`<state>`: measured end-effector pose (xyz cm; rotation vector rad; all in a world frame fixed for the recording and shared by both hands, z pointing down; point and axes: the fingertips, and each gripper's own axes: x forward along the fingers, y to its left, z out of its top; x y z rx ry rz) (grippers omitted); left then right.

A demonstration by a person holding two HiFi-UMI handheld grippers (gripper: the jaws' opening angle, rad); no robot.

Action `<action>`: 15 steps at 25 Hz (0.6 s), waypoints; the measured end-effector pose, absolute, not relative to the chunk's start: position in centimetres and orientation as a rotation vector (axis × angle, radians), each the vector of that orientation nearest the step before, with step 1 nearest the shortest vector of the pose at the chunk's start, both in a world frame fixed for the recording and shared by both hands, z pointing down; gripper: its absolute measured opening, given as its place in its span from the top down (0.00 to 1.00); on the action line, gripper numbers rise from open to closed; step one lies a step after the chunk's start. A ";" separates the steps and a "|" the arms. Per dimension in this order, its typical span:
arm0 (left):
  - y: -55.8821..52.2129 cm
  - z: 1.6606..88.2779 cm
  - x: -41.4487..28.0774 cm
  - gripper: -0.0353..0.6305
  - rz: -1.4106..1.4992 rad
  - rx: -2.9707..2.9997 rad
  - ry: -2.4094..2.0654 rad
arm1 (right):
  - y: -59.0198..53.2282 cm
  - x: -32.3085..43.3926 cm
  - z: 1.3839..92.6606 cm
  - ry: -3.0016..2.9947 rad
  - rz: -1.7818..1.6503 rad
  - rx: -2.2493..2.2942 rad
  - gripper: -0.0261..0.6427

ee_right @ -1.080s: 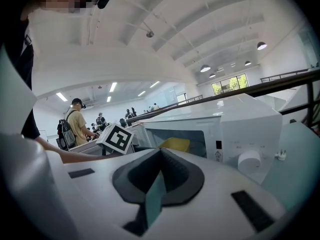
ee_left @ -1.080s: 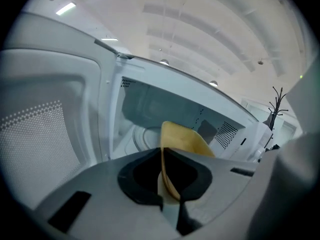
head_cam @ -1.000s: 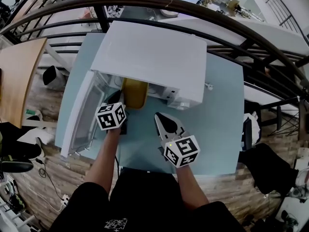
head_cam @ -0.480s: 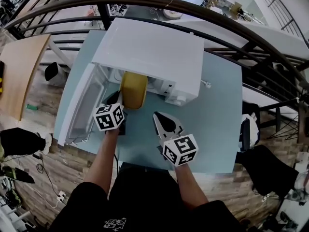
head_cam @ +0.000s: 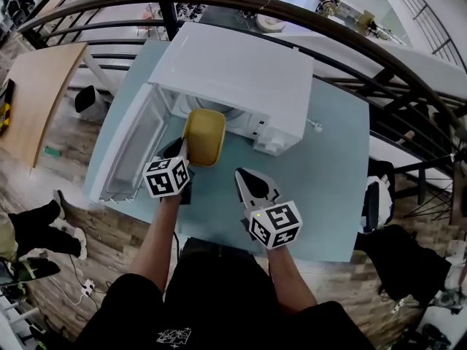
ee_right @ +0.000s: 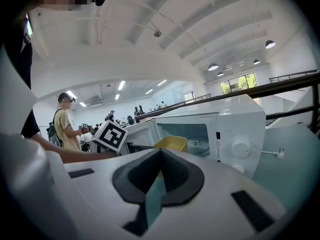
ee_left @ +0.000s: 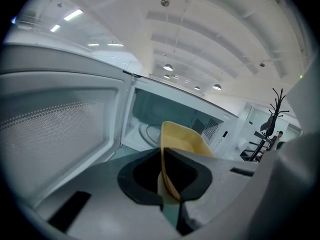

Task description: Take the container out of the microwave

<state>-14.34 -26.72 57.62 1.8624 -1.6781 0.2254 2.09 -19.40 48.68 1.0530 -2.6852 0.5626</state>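
Yellow container (ee_left: 186, 138) clamped in left tool (ee_left: 170, 180), right tool (ee_right: 159, 183) closed

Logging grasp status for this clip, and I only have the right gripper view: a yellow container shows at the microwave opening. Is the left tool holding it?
Observer: Yes; the left gripper view shows the left tool shut on the yellow container, one jaw inside its wall, one outside.
Operator: Is it clear of the microwave?
Observer: Nearly; the head view shows it over the table, its far end at the microwave opening.
Operator: And the door?
Observer: The door stands wide open on the left.
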 end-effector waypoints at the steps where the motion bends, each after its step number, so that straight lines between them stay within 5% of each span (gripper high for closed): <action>1: -26.4 57.7 -14.4 0.91 0.226 1.857 -1.682 | -19.2 2.1 48.8 -2.686 0.563 1.046 0.95; 15: -22.9 59.1 -16.1 0.91 0.222 1.782 -1.727 | -17.3 1.1 50.1 -2.691 0.579 0.953 0.95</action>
